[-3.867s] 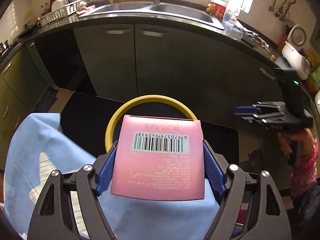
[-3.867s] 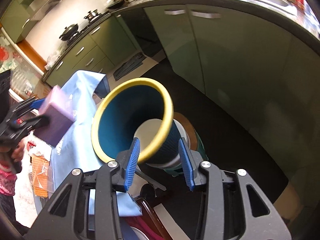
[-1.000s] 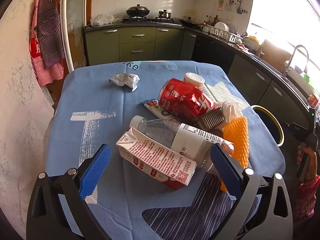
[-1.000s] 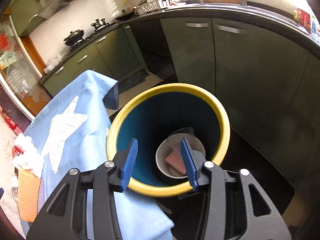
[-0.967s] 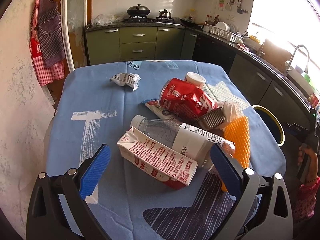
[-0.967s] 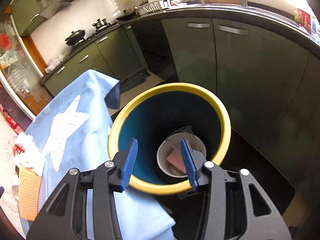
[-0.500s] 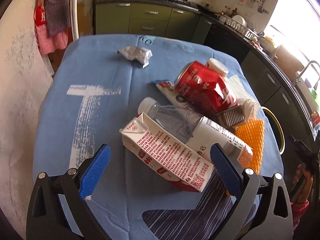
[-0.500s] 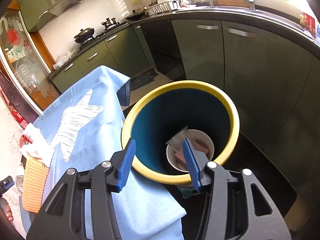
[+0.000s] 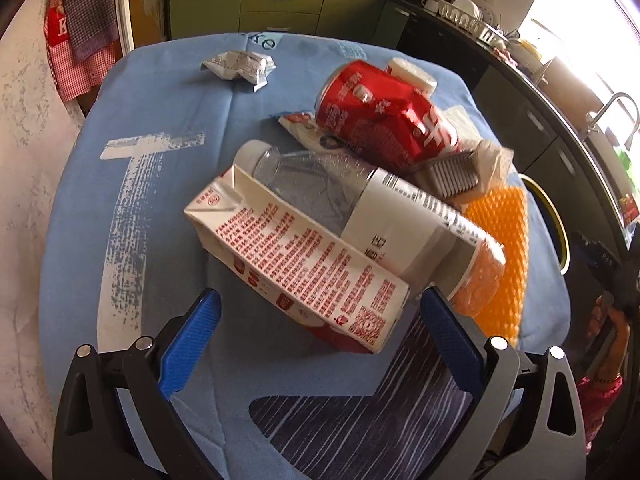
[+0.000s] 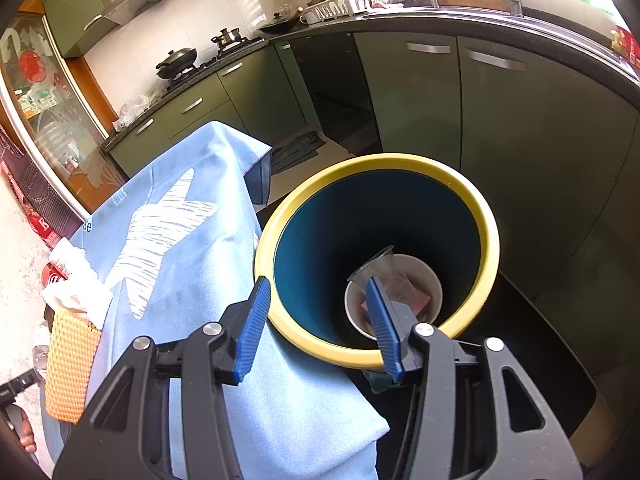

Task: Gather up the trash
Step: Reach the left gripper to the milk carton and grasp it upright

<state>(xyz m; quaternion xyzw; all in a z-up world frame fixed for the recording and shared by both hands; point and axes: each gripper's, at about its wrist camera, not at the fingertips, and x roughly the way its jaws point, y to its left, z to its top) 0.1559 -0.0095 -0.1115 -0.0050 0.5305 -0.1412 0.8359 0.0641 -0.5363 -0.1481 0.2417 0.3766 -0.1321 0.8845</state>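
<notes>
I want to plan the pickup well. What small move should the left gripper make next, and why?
Probably lower the left gripper a little further and close on the milk carton. Its jaws stand open and empty, the carton lies nearest, between the blue pads, on top of the plastic bottle. The right gripper waits at the yellow-rimmed bin.

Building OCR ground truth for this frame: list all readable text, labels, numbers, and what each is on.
"ke" on the far edge of the blue tablecloth; the letters before it are cut off.
"K" in white on the red cloth hanging at left.
Milk carton: red print and a QR code, too small to read.
Red can: white lettering, distorted, unreadable.
Plastic bottle label: blurred, unreadable.
</notes>
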